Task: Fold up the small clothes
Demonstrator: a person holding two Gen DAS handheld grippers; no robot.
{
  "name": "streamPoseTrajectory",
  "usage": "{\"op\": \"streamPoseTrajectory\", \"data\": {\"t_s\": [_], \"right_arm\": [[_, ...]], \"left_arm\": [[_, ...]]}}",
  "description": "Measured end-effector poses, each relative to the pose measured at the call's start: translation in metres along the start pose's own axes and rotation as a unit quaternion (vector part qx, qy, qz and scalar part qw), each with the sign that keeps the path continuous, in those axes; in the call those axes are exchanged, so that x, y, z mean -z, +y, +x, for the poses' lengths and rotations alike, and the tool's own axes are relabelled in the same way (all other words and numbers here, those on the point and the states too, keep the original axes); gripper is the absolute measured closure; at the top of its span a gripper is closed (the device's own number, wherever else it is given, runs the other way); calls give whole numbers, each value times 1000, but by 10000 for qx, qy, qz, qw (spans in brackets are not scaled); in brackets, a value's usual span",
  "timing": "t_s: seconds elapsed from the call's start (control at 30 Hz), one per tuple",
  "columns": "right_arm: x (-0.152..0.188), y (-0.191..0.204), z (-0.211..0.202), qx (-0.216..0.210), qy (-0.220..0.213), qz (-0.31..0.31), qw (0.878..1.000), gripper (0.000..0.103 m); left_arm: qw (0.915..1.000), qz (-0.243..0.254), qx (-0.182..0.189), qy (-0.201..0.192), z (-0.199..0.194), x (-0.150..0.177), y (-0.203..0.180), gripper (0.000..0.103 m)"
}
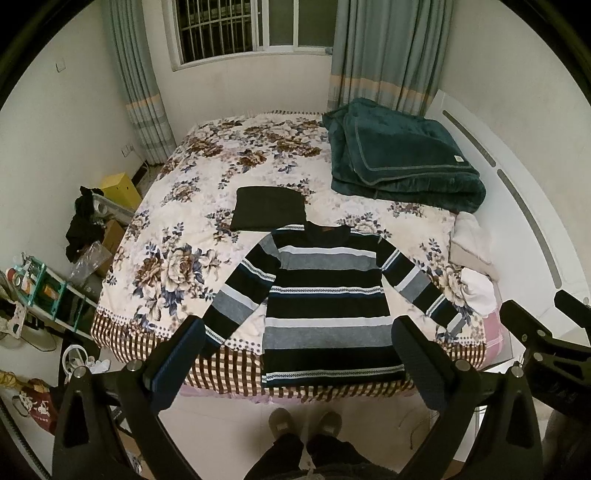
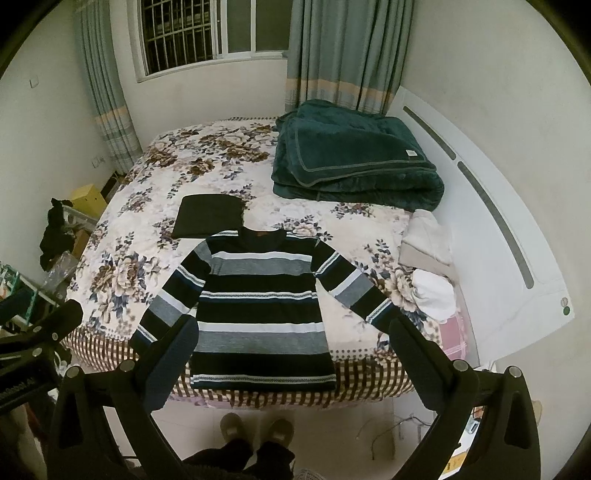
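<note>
1. A floral bedspread [image 1: 207, 206] with a checked brown border covers the bed [image 2: 373, 380].
2. A folded dark green blanket [image 1: 402, 155] lies at the far right of the bed, beside the white headboard [image 2: 498, 221].
3. Grey-green curtains [image 2: 343, 51] flank a barred window [image 1: 236, 26].
4. A yellow box [image 1: 120, 188] and dark clothing [image 1: 83, 225] sit on the floor left of the bed.
5. Grey slippers [image 1: 280, 421] stand at the bed's foot.
</note>
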State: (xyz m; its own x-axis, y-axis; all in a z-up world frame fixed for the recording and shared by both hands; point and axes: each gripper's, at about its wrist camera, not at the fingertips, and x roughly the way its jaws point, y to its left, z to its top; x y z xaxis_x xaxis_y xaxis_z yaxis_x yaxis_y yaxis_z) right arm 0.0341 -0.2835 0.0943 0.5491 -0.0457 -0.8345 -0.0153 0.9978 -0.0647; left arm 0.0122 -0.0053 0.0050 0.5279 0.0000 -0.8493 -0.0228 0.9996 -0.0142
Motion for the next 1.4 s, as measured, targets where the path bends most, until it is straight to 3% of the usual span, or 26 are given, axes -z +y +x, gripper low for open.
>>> {"op": "streamPoseTrajectory", "data": {"t_s": [0.27, 0.5, 1.4], "right_arm": [[0, 1, -2, -6, -27, -5, 10000, 0], [0, 1, -2, -10, -37, -5, 10000, 0], [-4, 1, -8, -35, -80, -4, 10000, 0]], "left_arm": [[10000, -5, 22, -6, -1, 1, 0, 0], [10000, -20, 9, -15, -6, -20, -6, 0], [10000, -27, 53, -53, -8, -8, -1, 0]]}}
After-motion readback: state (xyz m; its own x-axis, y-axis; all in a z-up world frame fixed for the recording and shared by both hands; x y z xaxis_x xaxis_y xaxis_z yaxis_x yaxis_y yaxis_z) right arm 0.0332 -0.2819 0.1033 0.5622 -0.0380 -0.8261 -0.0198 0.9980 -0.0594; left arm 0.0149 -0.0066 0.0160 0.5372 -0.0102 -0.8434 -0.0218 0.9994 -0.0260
